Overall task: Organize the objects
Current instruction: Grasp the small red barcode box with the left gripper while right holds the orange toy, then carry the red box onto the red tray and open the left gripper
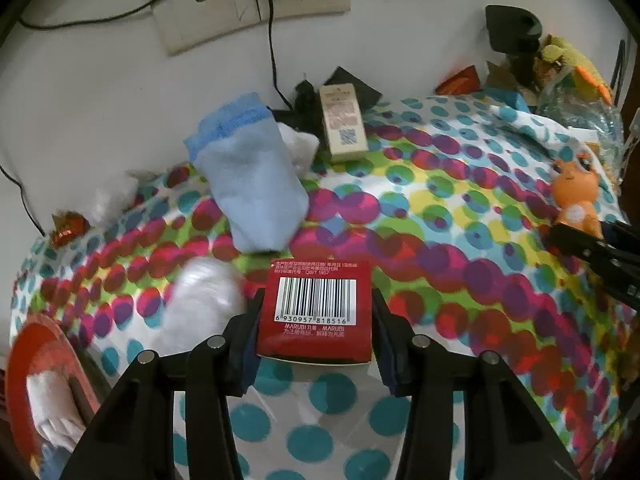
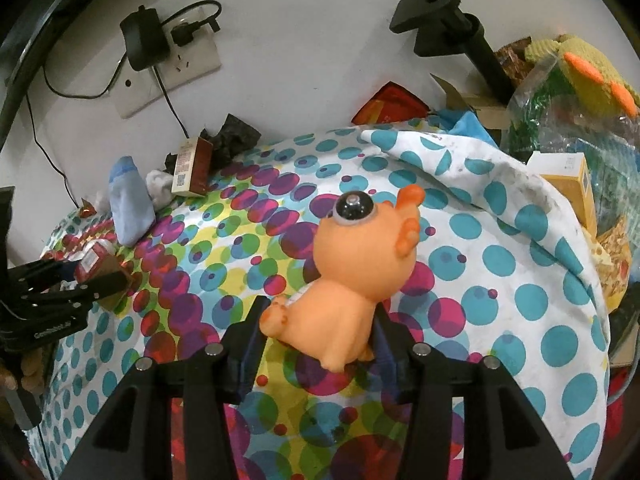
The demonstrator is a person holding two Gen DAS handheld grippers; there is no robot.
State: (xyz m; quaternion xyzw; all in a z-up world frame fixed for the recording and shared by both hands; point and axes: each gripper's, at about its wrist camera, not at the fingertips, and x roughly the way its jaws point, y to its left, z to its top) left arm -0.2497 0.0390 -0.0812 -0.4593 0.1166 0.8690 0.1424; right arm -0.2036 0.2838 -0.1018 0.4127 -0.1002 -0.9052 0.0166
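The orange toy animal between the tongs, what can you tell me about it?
The orange toy animal looks like smooth moulded plastic or vinyl: a big round head with a glossy black bulging eye, small stubby ears or horns on top, a plump body, short feet and a pale patch on its front. It sits tilted on the polka-dot cloth, seen from its side and back, between the fingers of the right tongs, whose pads appear to press its body on both sides. In the left wrist view it faces the camera.
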